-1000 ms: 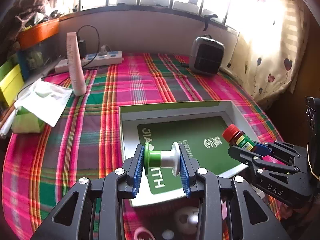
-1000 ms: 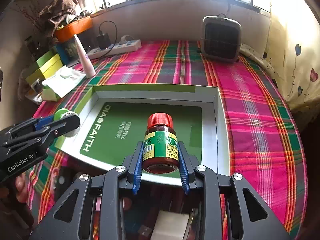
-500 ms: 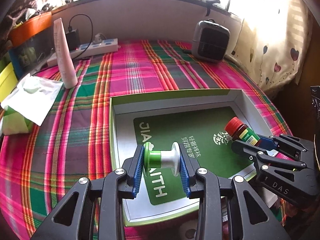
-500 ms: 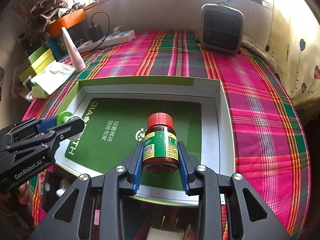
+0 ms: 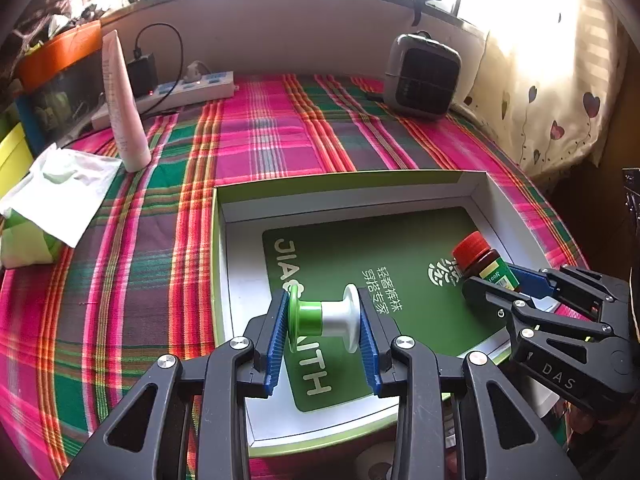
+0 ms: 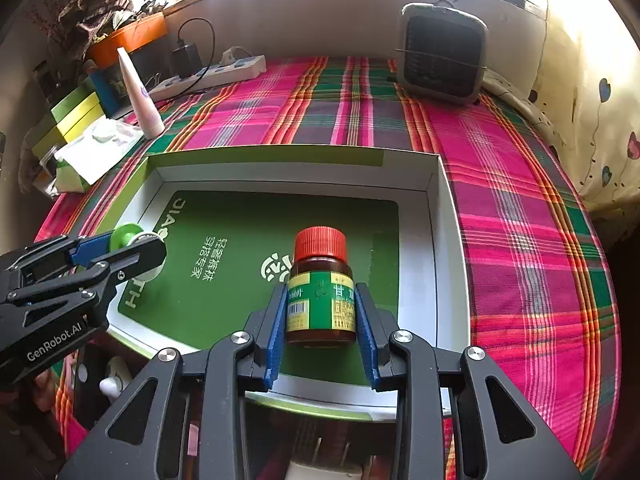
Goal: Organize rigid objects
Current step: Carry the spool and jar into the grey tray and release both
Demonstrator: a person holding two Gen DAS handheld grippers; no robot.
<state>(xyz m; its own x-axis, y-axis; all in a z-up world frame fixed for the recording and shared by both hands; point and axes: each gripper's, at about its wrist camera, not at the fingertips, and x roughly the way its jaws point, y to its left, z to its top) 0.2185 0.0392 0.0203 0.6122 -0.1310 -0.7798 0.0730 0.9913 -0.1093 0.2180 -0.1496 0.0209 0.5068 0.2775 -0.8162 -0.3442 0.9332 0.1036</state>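
My left gripper (image 5: 323, 322) is shut on a green-and-white spool (image 5: 323, 317), held sideways between the blue pads above the near left part of a shallow white box with a green floor (image 5: 404, 200). My right gripper (image 6: 321, 312) is shut on a brown medicine bottle (image 6: 321, 304) with a red cap and green-yellow label, held upright over the near middle of the same box (image 6: 434, 248). In the left wrist view the bottle (image 5: 482, 262) and right gripper (image 5: 496, 280) show at the right. The right wrist view catches the left gripper (image 6: 128, 242) with the spool (image 6: 124, 234) at the left.
The box lies on a pink-and-green plaid cloth (image 5: 260, 136). At the back stand a small grey heater (image 5: 424, 78), a white power strip (image 5: 188, 90) and a pink tube (image 5: 122, 108). A tissue pack (image 5: 48, 196) lies at the left. A curtain (image 5: 548, 92) hangs at the right.
Both grippers have come forward over the box, the left one also a little lower, so the box now fills more of each view. The grips on spool and bottle are unchanged.
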